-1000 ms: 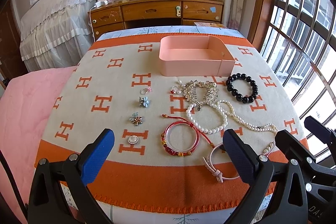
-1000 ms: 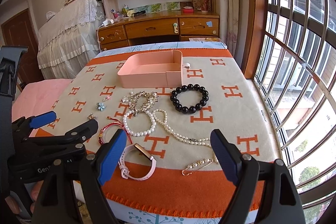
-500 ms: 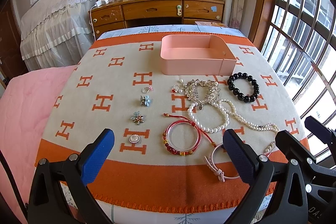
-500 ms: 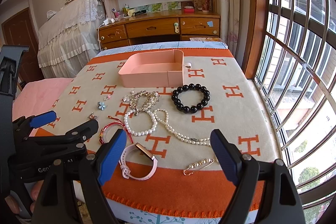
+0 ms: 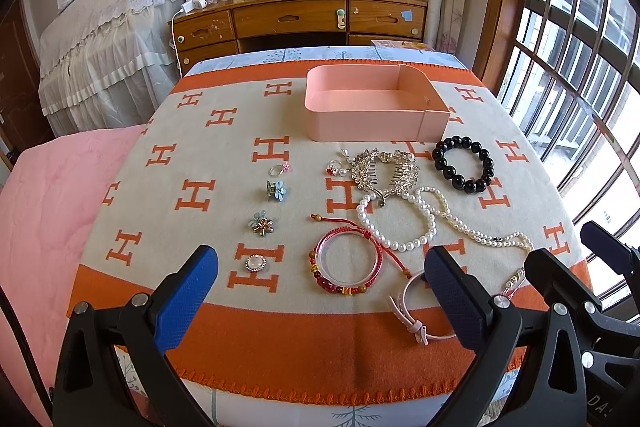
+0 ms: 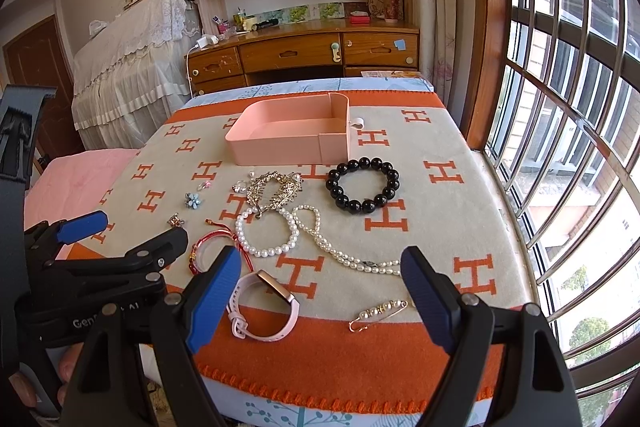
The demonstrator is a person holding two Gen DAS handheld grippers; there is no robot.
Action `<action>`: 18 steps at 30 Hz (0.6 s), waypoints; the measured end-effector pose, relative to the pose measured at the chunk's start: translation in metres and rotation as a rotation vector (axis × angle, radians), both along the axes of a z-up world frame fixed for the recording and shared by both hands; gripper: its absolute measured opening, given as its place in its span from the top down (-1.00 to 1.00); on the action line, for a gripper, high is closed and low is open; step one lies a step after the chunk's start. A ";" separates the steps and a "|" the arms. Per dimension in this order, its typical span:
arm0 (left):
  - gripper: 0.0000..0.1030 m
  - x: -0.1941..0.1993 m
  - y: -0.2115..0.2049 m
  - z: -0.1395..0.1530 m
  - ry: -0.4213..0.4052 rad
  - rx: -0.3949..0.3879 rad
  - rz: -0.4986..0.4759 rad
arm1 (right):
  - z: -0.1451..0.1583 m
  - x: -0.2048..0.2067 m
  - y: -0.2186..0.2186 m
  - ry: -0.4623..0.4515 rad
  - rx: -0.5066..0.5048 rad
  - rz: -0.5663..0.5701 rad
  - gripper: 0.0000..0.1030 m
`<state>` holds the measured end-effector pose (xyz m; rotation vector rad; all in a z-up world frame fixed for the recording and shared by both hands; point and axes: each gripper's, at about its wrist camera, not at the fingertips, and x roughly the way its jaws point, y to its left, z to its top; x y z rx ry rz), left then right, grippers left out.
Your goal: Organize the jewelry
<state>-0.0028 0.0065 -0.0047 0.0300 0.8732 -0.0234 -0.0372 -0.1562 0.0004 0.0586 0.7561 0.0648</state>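
Clearly, blanket [image 5: 208, 131] repeats orange "H".

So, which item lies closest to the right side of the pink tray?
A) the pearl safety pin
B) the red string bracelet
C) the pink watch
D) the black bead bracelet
D: the black bead bracelet lies just in front of the pink tray at its right end; the others lie nearer the blanket's front edge.
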 end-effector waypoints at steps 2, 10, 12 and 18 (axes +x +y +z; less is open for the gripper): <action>-0.98 0.000 0.000 0.000 0.001 0.000 0.000 | 0.000 0.000 0.000 0.000 0.000 0.000 -0.61; -0.98 0.000 0.001 -0.001 0.008 0.001 0.004 | -0.008 0.002 0.007 0.004 0.001 0.007 -0.61; -0.98 -0.001 0.002 -0.001 0.008 0.001 0.003 | -0.007 0.002 0.006 0.004 0.001 0.007 -0.61; -0.98 0.000 0.001 -0.001 0.010 0.001 0.003 | -0.008 0.002 0.008 0.006 0.003 0.009 -0.61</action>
